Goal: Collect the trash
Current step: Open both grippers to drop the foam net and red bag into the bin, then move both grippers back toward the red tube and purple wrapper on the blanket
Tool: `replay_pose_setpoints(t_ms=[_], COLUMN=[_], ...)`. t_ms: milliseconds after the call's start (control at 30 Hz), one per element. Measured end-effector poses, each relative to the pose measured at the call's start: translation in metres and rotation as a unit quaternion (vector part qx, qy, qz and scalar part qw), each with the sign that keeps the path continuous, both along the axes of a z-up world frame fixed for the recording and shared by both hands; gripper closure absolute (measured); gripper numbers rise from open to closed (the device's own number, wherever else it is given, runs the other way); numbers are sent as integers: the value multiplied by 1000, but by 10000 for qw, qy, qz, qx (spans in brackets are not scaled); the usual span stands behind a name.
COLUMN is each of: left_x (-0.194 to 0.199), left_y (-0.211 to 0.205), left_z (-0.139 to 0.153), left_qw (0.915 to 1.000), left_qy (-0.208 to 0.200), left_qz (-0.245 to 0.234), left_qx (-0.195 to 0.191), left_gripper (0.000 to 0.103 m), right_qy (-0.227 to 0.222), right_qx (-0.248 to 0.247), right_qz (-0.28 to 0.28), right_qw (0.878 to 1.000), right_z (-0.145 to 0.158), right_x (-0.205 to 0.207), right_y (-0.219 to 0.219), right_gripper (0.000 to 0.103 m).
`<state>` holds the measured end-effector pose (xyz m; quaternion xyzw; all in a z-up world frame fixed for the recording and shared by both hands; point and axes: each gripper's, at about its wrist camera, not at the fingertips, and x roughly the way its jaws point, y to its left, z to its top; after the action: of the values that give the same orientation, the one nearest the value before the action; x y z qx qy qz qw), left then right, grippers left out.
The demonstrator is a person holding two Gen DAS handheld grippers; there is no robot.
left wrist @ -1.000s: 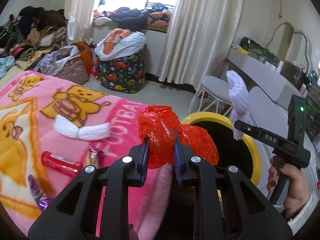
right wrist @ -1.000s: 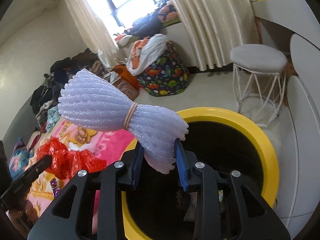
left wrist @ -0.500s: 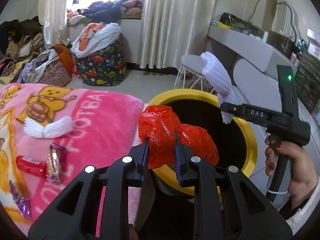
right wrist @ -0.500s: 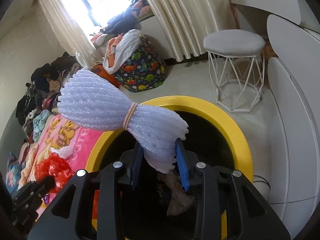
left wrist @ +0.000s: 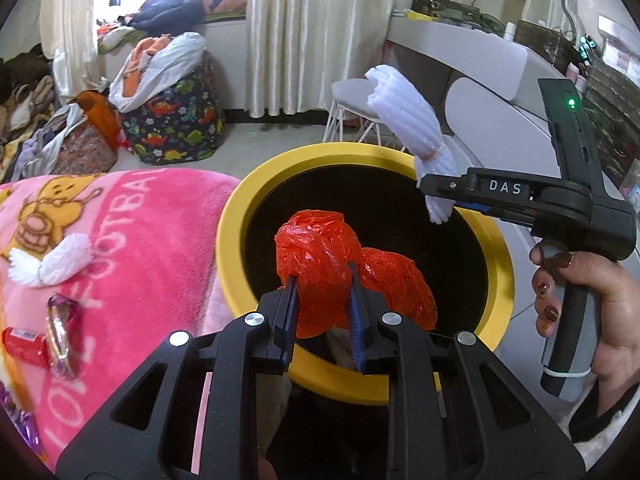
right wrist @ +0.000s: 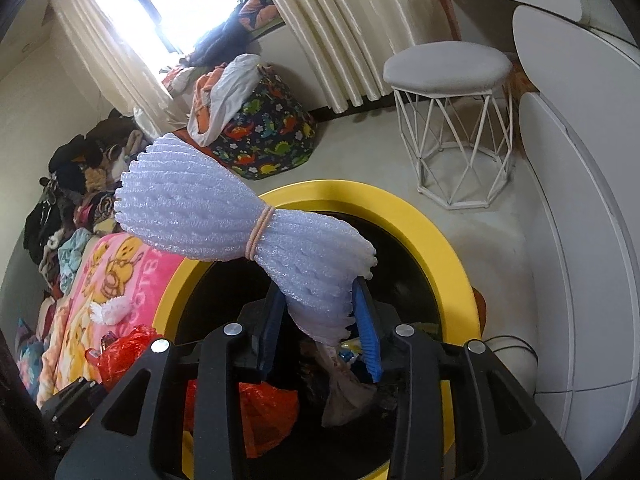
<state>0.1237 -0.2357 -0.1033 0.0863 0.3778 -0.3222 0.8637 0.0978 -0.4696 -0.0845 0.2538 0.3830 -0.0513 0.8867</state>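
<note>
Both grippers hang over the mouth of the yellow-rimmed bin (left wrist: 236, 216). The left gripper (left wrist: 322, 307) is clamped on a crumpled red plastic bag (left wrist: 316, 256), which bulges up and rightward from between its blue pads. The right gripper (right wrist: 320, 322) has just been widening its jaws; the white foam net (right wrist: 224, 216) remains between the fingers, leaning up-left.

Words you can read

The right hand-held gripper (left wrist: 440, 200) has white letters "DAS" on its black side. The pink blanket (left wrist: 132, 248) shows big white letters, partly hidden, like "OOTBA".
</note>
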Motion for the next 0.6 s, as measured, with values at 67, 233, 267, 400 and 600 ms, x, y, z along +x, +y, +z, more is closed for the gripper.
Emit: replay_pose_setpoints(t_ms=[67,233,267,400,600], left_x=[2,7,7,8,11], left_y=[-4,-6,-5,6,34], left_z=[-2,-7,-7,-1,12], left_qw=[10000,9999,9999,9997,9973], left_qy=[5,147,153,82,-75], left_qz=[-34,-40,-18,206,658], left_qx=[23,42,19,-98,-323], left_gripper=[87,78,74,32,11], right_qy=[36,75,79,68,4], right_qx=[38,76,75,65,-57], right_qz=[-23,-64,-63,-85,29], right_qw=[10000,9999,9999,9999,10000], right_z=[-2,-2,-2,1,8], right_x=[1,1,1,1,4], right_y=[-1,-3,-3,-2,6], right_gripper=[67,60,59,47,37])
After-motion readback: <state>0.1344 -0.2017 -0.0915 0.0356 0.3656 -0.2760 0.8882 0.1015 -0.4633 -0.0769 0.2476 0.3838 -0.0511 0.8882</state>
